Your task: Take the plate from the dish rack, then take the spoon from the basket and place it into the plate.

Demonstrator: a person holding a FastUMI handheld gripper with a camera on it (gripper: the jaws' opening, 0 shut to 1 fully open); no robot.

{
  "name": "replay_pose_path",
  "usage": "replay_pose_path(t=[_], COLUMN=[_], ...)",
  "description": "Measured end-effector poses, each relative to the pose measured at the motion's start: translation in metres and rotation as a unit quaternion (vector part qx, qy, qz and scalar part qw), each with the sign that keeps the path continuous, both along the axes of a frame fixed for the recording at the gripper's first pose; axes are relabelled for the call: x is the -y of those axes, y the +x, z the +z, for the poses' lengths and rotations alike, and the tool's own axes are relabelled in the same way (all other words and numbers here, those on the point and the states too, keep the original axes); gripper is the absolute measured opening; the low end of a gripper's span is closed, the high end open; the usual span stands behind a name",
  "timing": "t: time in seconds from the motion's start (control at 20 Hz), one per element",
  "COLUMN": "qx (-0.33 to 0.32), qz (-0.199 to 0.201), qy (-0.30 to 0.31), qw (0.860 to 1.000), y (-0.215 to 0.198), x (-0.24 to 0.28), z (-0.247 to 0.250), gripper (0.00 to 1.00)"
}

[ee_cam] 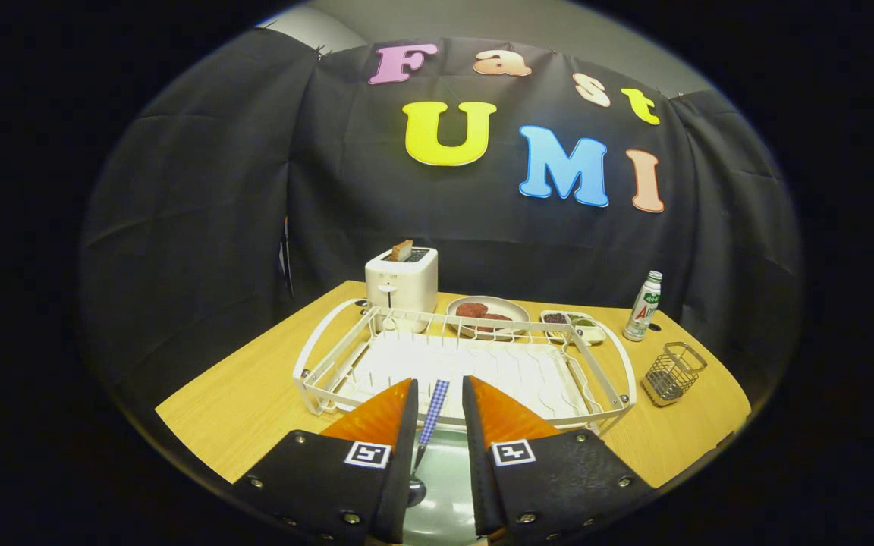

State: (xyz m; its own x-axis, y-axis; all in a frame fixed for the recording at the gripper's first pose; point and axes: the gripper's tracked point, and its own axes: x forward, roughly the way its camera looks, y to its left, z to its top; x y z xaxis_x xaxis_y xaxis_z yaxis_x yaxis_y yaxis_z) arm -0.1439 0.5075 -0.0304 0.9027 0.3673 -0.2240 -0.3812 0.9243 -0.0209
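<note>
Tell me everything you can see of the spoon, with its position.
The spoon has a blue-and-white checked handle and a shiny metal bowl. It lies lengthwise in the gap between the two fingers of the gripper, handle pointing ahead toward the white dish rack, bowl nearest the camera. It is over the pale green plate. The fingers stand apart; no contact with it is visible.

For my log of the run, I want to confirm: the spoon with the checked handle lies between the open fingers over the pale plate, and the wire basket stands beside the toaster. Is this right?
One detail is wrong. In the gripper view the wire basket stands beside the bottle, across the dish rack from the toaster. The spoon does lie between the gripper's open fingers, over the pale plate.
</note>
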Motion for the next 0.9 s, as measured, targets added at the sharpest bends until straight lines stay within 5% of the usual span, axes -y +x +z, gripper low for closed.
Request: replay_pose_path(t=[0.5,0.9], qx=[-0.002,0.060], qz=[0.002,-0.041], qy=[0.004,0.048], qw=[1.000,0.996], y=[0.003,0.028], x=[0.005,0.057], z=[0.014,0.117], gripper=[0.34,0.34])
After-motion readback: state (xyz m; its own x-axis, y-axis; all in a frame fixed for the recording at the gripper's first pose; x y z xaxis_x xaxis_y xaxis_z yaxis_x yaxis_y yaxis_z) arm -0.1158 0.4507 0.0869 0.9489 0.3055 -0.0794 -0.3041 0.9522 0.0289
